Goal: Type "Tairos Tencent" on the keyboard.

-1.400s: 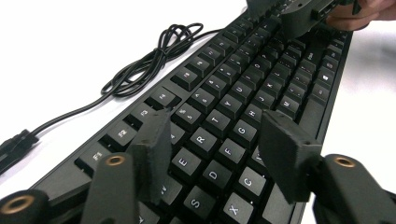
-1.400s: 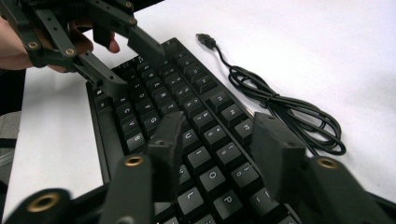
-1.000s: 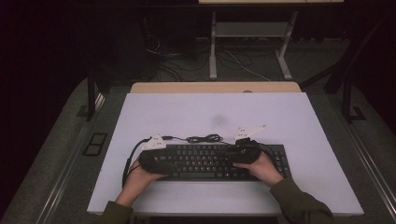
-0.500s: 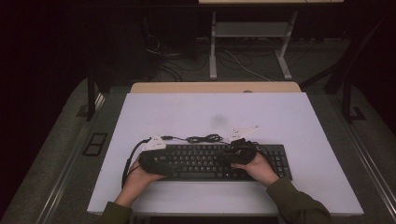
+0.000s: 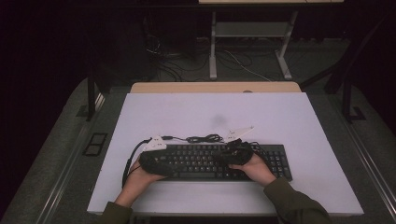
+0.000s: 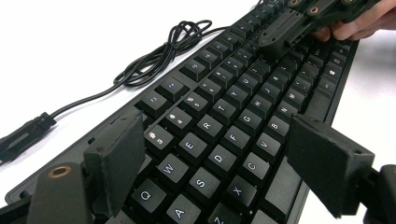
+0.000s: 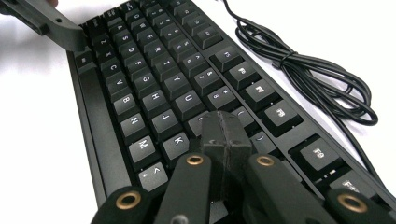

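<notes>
While the high view puts the keyboard (image 5: 212, 161) near the table (image 5: 289, 121) front edge with both grippers blurred dark, left gripper (image 6: 212, 154) view shows jaws spread wide over Q-W-A keys, having just opened further, nothing pinched. Right gripper (image 7: 225, 133) view: pads (image 7: 219, 140) pressed together above K; contact hidden. Cable (image 7: 308, 70) coil beyond the keyboard, cut off.

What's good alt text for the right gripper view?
The right gripper, jaws shut together, tips on a black keyboard near the K key. The keyboard's coiled black cable lies on the white table.
</notes>
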